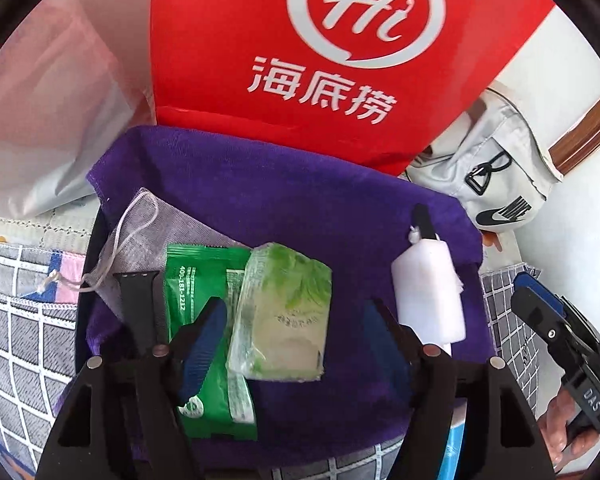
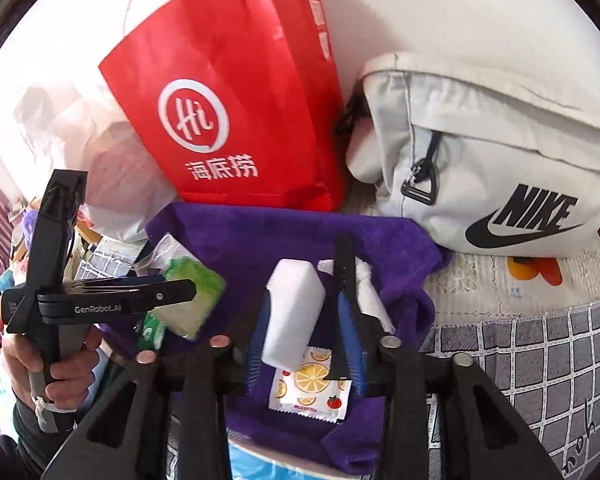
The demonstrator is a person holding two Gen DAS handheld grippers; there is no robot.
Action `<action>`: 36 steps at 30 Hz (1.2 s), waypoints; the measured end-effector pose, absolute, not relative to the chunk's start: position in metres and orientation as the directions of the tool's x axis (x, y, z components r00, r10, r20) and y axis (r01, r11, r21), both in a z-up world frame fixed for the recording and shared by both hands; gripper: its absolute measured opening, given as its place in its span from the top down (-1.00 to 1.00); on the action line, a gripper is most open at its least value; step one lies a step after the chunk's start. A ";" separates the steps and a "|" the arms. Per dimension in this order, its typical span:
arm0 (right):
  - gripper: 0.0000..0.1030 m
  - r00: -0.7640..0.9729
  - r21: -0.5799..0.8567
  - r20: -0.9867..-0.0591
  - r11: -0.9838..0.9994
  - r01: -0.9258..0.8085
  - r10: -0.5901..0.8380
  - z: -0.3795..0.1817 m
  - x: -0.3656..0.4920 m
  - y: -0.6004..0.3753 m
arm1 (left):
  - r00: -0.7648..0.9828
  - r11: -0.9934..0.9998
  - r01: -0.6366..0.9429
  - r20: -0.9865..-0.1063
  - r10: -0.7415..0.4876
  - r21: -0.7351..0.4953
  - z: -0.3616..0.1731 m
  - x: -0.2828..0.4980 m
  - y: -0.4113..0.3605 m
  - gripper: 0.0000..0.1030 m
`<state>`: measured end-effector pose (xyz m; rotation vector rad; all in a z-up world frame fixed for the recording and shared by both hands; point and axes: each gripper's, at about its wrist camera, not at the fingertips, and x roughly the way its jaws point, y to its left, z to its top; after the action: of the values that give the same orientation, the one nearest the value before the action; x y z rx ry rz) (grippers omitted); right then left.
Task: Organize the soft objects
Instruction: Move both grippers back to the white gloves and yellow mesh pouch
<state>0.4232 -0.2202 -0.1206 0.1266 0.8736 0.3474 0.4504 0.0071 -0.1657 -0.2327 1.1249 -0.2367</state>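
Left wrist, tissue pack (image 1: 280, 312), purple towel (image 1: 284, 200)

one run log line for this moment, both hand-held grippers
left hand-held gripper: open over tissue pack | right hand-held gripper: open around white block | purple towel underneath

Bright, even daylight, washed-out white glare up top, strong fisheye warping and dark corners.

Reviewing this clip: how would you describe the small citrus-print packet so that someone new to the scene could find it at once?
Start at the purple towel spread in front of the red paper bag. Near its front edge, between the right gripper's fingers, a flat white sachet lies partly under a plain white block. Only the sachet carries orange-slice and tomato pictures.
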 end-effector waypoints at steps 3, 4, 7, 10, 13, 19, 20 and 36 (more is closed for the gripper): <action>0.21 0.612 0.223 -0.715 0.939 -0.261 0.339 -0.110 0.414 -0.212 | 0.429 0.960 0.080 -0.861 -0.275 -0.267 -0.152 0.441 0.004 -0.36; 0.20 0.619 0.214 -0.709 0.940 -0.268 0.338 -0.106 0.410 -0.211 | 0.440 0.963 0.078 -0.857 -0.266 -0.259 -0.148 0.436 0.005 -0.36; -0.07 0.643 0.191 -0.684 0.935 -0.298 0.344 -0.096 0.389 -0.204 | 0.447 0.963 0.071 -0.855 -0.262 -0.258 -0.137 0.418 0.011 -0.36; -0.11 0.640 0.178 -0.689 0.936 -0.305 0.339 -0.094 0.368 -0.198 | 0.450 0.966 0.096 -0.855 -0.258 -0.242 -0.128 0.397 0.021 -0.36; -0.11 0.611 0.187 -0.711 0.931 -0.313 0.348 -0.098 0.343 -0.189 | 0.477 0.975 0.091 -0.850 -0.223 -0.205 -0.117 0.373 0.033 -0.36; -0.15 0.557 0.194 -0.740 0.912 -0.360 0.378 -0.117 0.279 -0.157 | 0.487 0.977 0.068 -0.848 -0.208 -0.201 -0.117 0.320 0.056 -0.36; -0.21 0.540 0.197 -0.749 0.908 -0.370 0.382 -0.123 0.266 -0.149 | 0.483 0.976 0.067 -0.849 -0.215 -0.209 -0.118 0.312 0.060 -0.36; -0.29 0.414 0.226 -0.829 0.902 -0.367 0.376 -0.184 0.176 -0.102 | 0.490 0.954 0.033 -0.827 -0.276 -0.299 -0.147 0.197 0.106 -0.36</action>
<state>0.1761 -0.1016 -0.1836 0.0101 1.0439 0.4669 0.1969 0.1063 -0.1470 -0.2576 1.0444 -0.1899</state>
